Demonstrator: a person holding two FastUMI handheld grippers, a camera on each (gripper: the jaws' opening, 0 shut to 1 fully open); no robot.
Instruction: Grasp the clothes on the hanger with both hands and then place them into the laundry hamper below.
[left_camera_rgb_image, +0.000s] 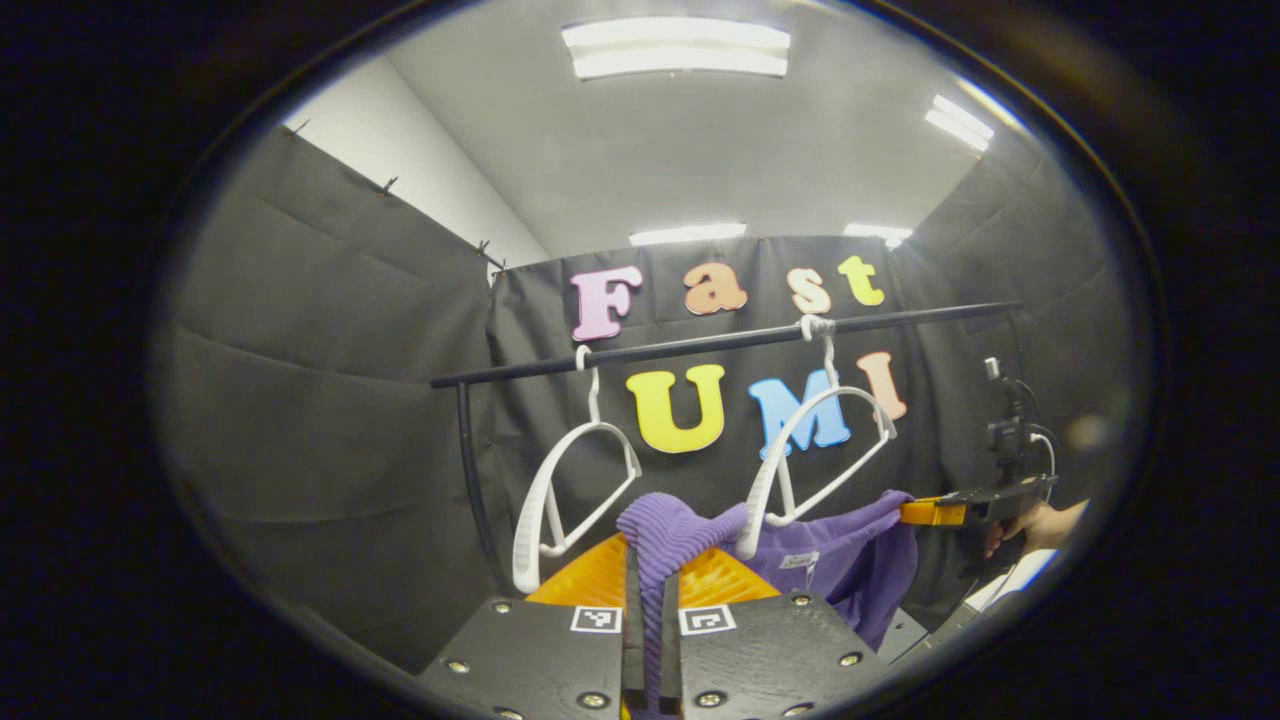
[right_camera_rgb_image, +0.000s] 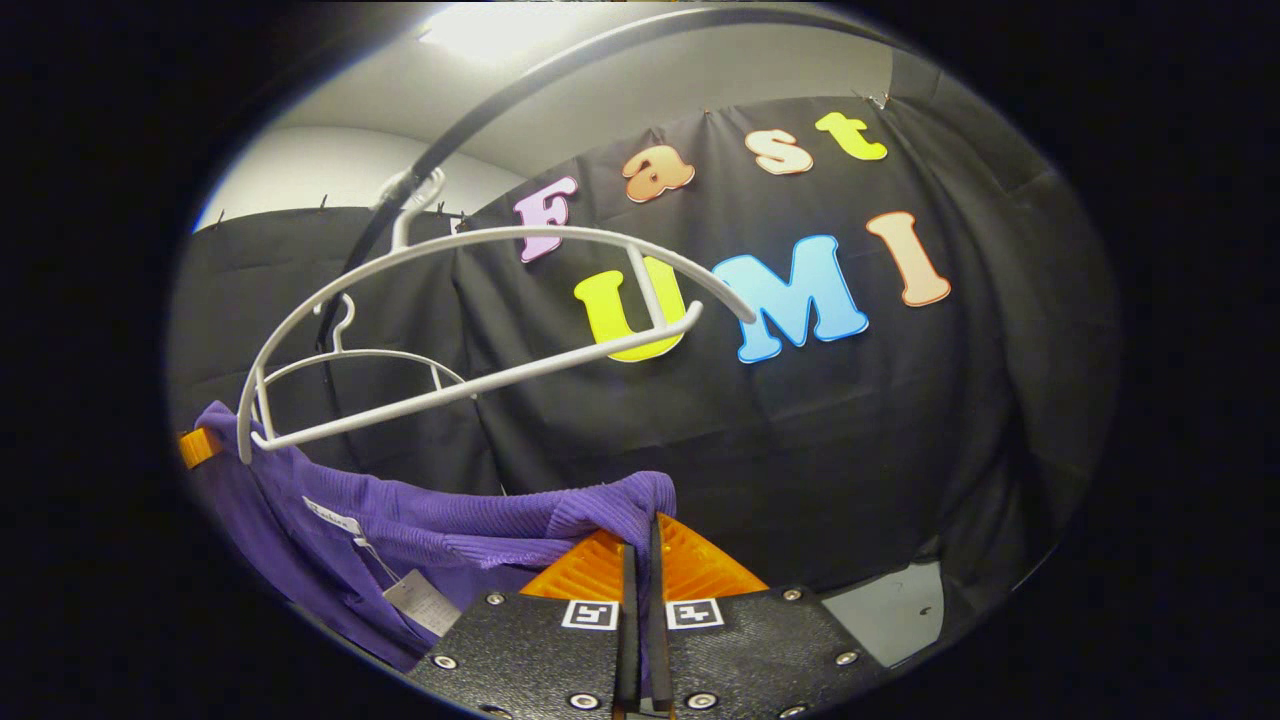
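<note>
- Garment (left_camera_rgb_image: 840, 550), purple, is off both hangers and hangs stretched between the two grippers, below the rail (left_camera_rgb_image: 720, 343).
- Hangers (left_camera_rgb_image: 565, 490) hang bare.
- Left gripper (left_camera_rgb_image: 650, 610) and right gripper (right_camera_rgb_image: 640, 580) each have fingers clenched on a fold of it.
- Lowering into the hamper remains, I judge.

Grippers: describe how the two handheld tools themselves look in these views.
Each of the left gripper and right gripper shows a flat, speckled black body with silver screws and two square black-and-white markers flanking a narrow central slot. The left gripper view also shows the right gripper from the side, with a black camera mount and cable on top.
</note>
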